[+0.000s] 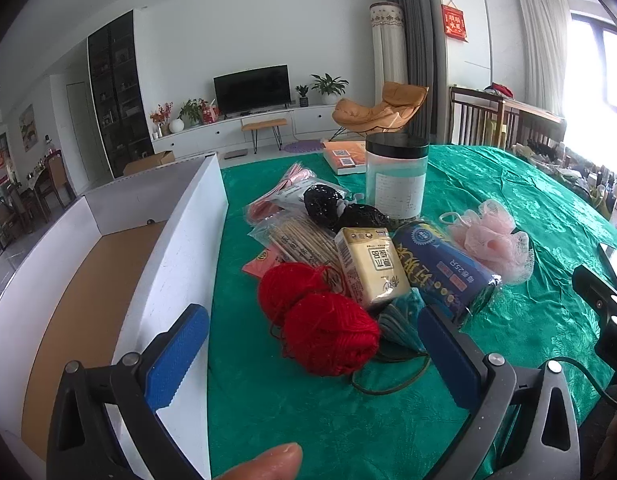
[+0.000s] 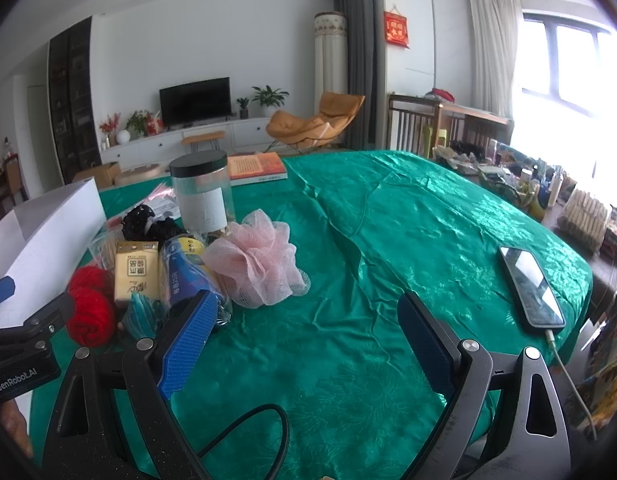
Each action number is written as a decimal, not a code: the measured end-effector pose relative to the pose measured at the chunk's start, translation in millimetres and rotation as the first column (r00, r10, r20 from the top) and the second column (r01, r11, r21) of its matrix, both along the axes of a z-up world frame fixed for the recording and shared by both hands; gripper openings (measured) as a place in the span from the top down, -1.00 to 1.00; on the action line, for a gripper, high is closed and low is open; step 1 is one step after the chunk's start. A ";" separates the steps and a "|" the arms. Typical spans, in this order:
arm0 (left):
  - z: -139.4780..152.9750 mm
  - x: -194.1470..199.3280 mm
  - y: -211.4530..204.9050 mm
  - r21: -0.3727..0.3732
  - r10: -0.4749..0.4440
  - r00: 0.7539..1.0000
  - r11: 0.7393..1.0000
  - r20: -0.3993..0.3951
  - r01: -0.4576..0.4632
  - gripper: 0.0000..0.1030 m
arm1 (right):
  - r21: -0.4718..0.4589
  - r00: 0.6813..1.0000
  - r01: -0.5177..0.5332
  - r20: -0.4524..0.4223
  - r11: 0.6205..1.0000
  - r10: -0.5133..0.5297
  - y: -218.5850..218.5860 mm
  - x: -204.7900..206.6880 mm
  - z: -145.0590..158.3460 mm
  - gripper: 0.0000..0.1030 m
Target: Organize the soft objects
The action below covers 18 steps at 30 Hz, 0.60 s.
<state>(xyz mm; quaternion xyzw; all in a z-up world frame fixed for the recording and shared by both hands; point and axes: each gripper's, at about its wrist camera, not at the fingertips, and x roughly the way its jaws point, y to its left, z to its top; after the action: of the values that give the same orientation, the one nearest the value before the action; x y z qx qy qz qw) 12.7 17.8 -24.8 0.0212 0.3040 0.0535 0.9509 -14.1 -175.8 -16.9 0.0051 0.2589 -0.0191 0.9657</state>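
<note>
**Nothing sorted yet, both grippers bare**

Leftmost, the box (image 1: 180,240) holds no soft items. Beside it lie red yarn (image 1: 328,332), a tissue pack (image 1: 368,268), a blue roll (image 1: 440,268) and a pink pouf (image 1: 492,240), tightly heaped. Left gripper (image 1: 312,360) hangs spread around the yarn, gripping nothing; right gripper (image 2: 304,344) is spread over bare cloth (image 2: 388,240). Risk, I judge: loose yarn strands could snag neighbours and drag them when lifted. Readable writing: "GenRobot.AI"; the pack's Chinese print is too small to make out.
</note>
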 end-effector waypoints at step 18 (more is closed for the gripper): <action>-5.4 6.2 12.8 0.014 0.028 0.999 1.000 -0.016 -0.028 -1.00 | 0.001 1.000 0.000 -0.003 1.000 0.000 0.3 0.6 -0.7 -0.81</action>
<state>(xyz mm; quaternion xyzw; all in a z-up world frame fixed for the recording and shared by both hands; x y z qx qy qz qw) 18.8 30.7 -30.3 0.0240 0.3117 0.0688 0.9474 -13.6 -175.4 -17.6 0.0057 0.2602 -0.0189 0.9653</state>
